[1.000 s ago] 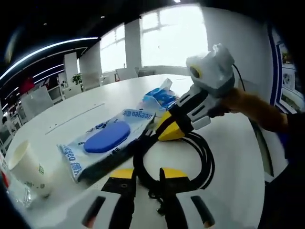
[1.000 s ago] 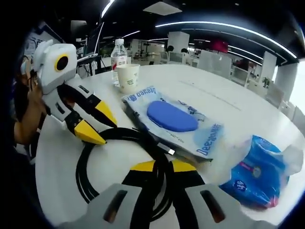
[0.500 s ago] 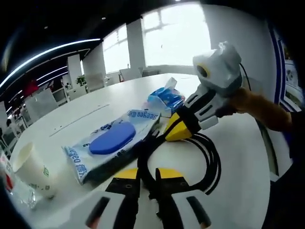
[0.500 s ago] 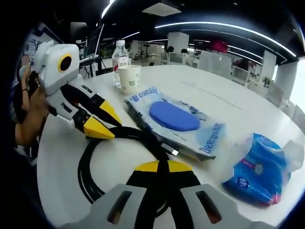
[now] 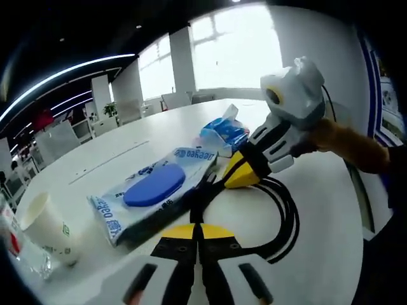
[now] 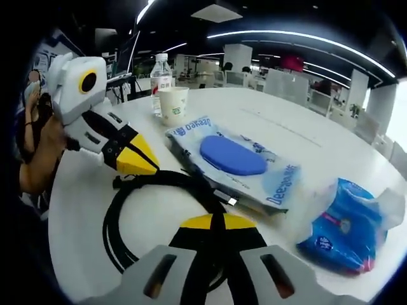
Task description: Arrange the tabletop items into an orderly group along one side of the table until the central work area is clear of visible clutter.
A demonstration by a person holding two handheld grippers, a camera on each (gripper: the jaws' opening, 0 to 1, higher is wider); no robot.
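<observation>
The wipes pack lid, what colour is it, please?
Blue; the lid shows best in the right gripper view.

On the white table (image 6: 331, 143), the right gripper (image 6: 213, 222) has its 2 yellow-tipped jaws pressed together on the coiled black cable (image 6: 121, 216). The left gripper (image 6: 141, 164) pinches the same coil at its far edge. Beyond lie a wet-wipes pack (image 6: 235, 159), a blue tissue packet (image 6: 343, 225), a paper cup (image 6: 172, 103) and a water bottle (image 6: 159, 79).
</observation>
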